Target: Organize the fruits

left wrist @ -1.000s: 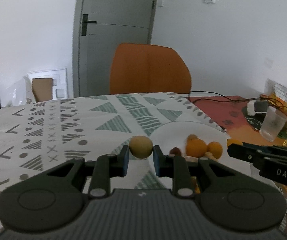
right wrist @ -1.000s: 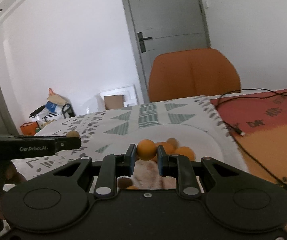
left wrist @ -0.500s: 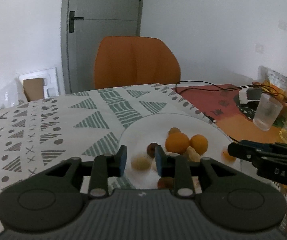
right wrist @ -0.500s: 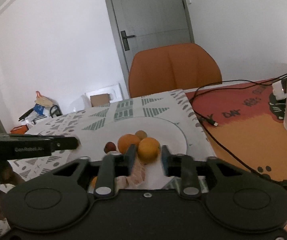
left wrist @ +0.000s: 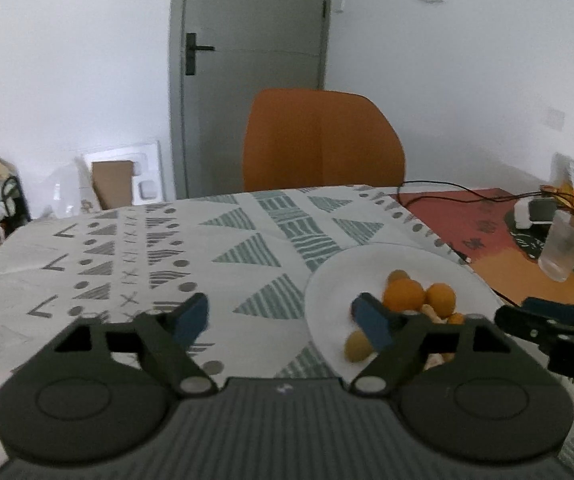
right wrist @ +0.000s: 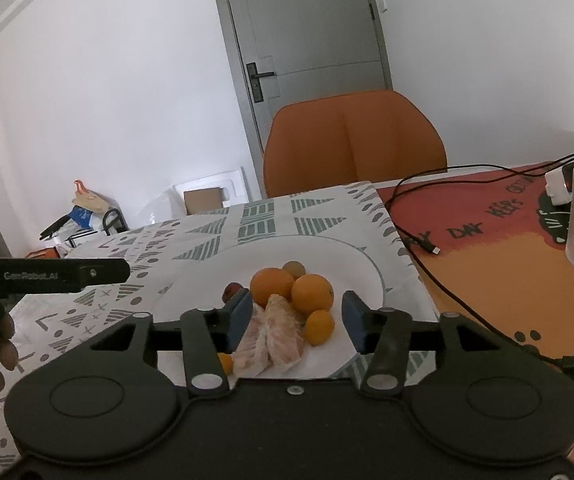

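On the white plate (right wrist: 367, 268), near the right edge of the patterned cloth (left wrist: 247, 248) that covers the desk, the fruits lie gathered in one heap — two oranges (right wrist: 271, 285), a small orange fruit (right wrist: 319, 326), peeled segments (right wrist: 275, 334) and some small dark ones. It seems the plate serves as the collecting place, so that nothing rolls over the desk. The left gripper (left wrist: 281, 316) hangs beside the plate's left rim; its jaws are opening wide and nothing is between them, while a yellowish fruit (left wrist: 357, 346) rests on the plate just by its right finger. The right gripper (right wrist: 297, 320) points over the heap — its jaws are opening too, and the small orange fruit and the segments show in the gap, but the pads do not press on them.
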